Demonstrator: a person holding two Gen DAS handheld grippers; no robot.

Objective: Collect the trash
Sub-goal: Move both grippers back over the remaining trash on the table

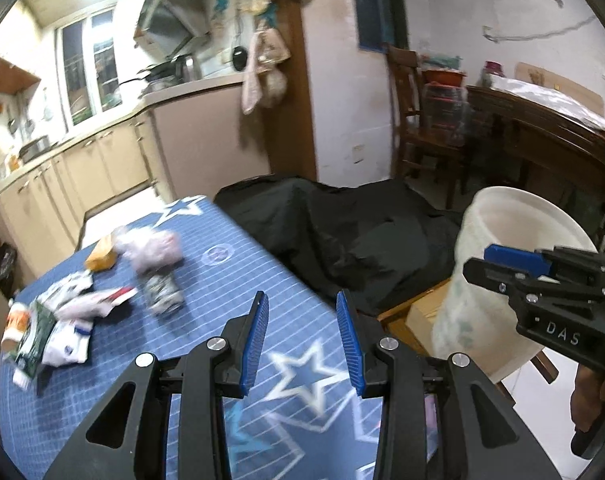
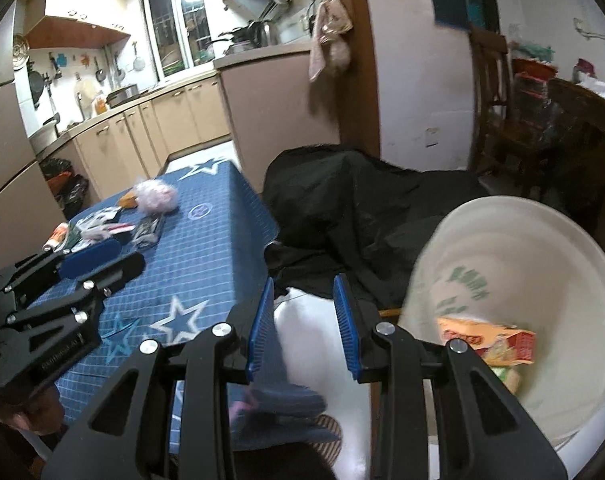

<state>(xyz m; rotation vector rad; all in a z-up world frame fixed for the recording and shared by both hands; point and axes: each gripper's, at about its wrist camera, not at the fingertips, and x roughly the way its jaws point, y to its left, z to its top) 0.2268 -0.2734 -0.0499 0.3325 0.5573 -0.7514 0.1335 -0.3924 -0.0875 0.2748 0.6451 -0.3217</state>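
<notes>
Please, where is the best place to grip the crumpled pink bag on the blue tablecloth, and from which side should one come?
Probably grip the pink bag across its puffy middle, coming from above and the near side. It is a soft, rounded bundle, so it should crush between open jaws; a yellow packet lies close on its left.

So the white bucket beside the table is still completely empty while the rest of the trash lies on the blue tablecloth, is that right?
Not quite: the white bucket is not empty. The right wrist view shows an orange wrapper already in it. The rest of the trash does lie on the blue tablecloth.

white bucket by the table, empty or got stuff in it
Not empty. The right wrist view looks into the white bucket and shows an orange snack wrapper lying at the bottom.
</notes>
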